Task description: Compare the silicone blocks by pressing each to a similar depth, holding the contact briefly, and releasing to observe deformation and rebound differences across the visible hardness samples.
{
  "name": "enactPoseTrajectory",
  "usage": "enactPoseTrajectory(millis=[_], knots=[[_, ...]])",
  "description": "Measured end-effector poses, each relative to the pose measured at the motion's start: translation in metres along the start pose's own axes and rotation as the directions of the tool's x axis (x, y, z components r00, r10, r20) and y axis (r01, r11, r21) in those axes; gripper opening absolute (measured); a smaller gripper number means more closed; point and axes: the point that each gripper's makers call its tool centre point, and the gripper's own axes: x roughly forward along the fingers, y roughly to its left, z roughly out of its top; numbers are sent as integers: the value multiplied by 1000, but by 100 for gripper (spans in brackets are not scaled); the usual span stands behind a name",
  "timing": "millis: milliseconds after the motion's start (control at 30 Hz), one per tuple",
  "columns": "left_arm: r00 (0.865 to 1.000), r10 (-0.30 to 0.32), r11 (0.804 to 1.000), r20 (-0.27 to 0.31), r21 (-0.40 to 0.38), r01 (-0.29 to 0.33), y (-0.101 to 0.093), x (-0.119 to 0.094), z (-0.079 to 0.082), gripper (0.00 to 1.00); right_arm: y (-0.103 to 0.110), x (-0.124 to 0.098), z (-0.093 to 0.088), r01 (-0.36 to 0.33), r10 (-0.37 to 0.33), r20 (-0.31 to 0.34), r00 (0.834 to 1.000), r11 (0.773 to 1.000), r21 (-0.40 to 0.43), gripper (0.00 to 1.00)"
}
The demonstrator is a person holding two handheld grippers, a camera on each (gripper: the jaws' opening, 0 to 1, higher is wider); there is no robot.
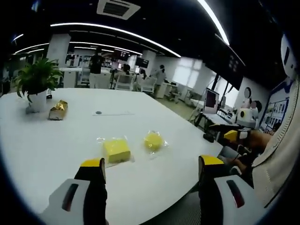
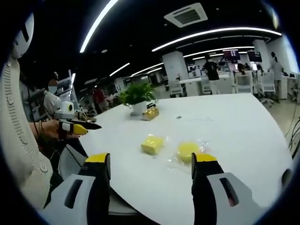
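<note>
A: Both tongs are spread and pinch nothing. Left gripper (image 1: pixel 152 169) rises from the bottom of the left gripper view, yellow tips wide apart, above the table (image 1: pixel 51 145) edge. Right gripper (image 2: pixel 152 163) does the same in the right gripper view, jaws apart, its right tip just in front of the round block.

B: And the table?

A: Big, white, rounded. A person in a knit sleeve (image 2: pixel 16 140) sits at its edge. In the right gripper view the left gripper shows at the left, held in a hand (image 2: pixel 47 131), off the table.

B: Where are the blocks?

A: Two yellow ones, each in a clear wrap, lying side by side near the table's near edge. In the left gripper view the square block (image 1: pixel 116 150) is left and the round block (image 1: pixel 153 140) is right, a small gap between them. The right gripper view shows the same order, square block (image 2: pixel 152 144) then round block (image 2: pixel 187 151). Neither gripper touches them.

B: Anything else?

A: Further back, a plant (image 1: pixel 37 79) in a white pot, a gold packet (image 1: pixel 58 110) just beside it, and a small dark dot (image 1: pixel 98 112) on the tabletop
</note>
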Motion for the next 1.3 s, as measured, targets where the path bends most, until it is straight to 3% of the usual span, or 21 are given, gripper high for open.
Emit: enactPoseTrajectory(millis=[300, 400, 533, 600, 800, 1067, 1200, 1300], knots=[[998, -56, 996, 9, -62, 57, -13, 10, 12, 78, -8, -4, -4, 16, -16, 10, 1000, 1000, 9, 63], [996, -77, 991, 34, -109, 80, -15, 19, 22, 75, -11, -5, -6, 17, -17, 9, 1000, 1000, 7, 62], [998, -60, 990, 20, -126, 62, -12, 34, 27, 76, -14, -6, -7, 24, -24, 17, 1000, 1000, 20, 62], [997, -77, 982, 21, -170, 79, -15, 42, 32, 76, -15, -6, -7, 26, -26, 20, 999, 999, 21, 62], [994, -108, 981, -30, -168, 102, -23, 68, 35, 76, -21, -8, -10, 38, -38, 26, 999, 999, 22, 60], [987, -155, 941, -43, -312, 134, -29, 105, 41, 76, -27, -12, -16, 61, -62, 17, 998, 997, 41, 59], [987, -128, 957, -96, -271, 98, -20, 124, 33, 76, -32, -13, -19, 76, -77, 13, 997, 996, 55, 58], [981, -153, 946, -119, -305, 110, -19, 138, 28, 76, -40, -14, -21, 95, -97, 18, 995, 993, 69, 57]])
